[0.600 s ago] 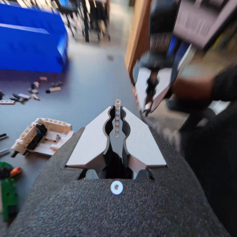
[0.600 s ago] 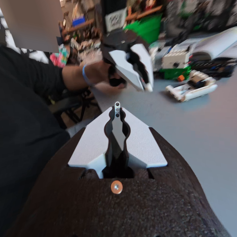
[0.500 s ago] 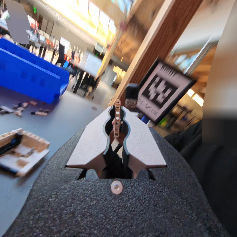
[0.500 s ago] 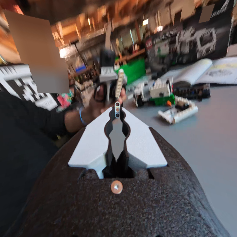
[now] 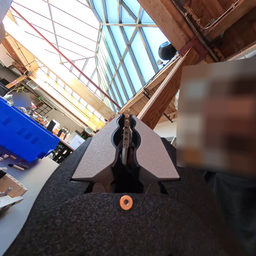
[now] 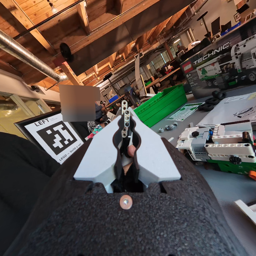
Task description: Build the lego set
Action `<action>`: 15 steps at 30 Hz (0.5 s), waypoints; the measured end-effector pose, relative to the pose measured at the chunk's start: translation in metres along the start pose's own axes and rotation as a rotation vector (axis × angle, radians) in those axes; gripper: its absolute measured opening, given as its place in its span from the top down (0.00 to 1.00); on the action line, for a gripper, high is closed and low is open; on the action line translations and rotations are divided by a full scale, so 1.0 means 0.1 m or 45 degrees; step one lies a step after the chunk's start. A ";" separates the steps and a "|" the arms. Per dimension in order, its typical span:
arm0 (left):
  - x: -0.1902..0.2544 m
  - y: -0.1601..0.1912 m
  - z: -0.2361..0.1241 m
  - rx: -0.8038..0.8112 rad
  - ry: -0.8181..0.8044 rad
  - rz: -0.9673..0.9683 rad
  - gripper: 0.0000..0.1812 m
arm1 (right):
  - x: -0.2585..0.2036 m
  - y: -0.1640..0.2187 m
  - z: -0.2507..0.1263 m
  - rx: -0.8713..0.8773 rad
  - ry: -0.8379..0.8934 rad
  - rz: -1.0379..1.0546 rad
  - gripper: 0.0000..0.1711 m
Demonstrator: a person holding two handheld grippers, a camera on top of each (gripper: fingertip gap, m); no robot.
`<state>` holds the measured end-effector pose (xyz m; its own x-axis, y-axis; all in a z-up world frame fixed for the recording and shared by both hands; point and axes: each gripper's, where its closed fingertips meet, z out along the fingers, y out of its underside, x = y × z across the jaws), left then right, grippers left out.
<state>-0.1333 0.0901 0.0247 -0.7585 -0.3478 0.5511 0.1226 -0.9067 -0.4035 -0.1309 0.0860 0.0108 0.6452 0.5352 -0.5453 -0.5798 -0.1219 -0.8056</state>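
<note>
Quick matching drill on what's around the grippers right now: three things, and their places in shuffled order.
Things:
1. long beam
2. black tyres
3. partly built truck

Places:
A. loose on the table beside the set box
B. standing on the table, right of the right gripper
C. clamped in the left gripper

Pairs: 1-C, 2-A, 3-B

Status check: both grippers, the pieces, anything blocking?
Left gripper shut on long holed beam, raised off table. Right gripper shut on short grey beam, held against the long one. Part-built truck on table. Nothing between the pieces.
</note>
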 end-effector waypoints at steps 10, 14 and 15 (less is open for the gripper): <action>-0.15 0.04 -0.13 -0.015 -0.104 0.039 0.96 | 0.12 0.12 0.01 -0.071 0.014 -0.001 0.96; -0.19 0.06 -0.15 -0.015 -0.131 0.040 0.96 | 0.16 0.11 0.00 -0.067 0.019 0.008 0.96; -0.20 0.06 -0.15 -0.010 -0.142 0.040 0.96 | 0.18 0.12 0.00 -0.074 0.030 0.004 0.96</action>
<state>-0.1269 0.0958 0.0003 -0.6783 -0.4007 0.6158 0.1401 -0.8933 -0.4270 -0.1264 0.0941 -0.0086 0.6555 0.5148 -0.5525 -0.5522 -0.1722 -0.8157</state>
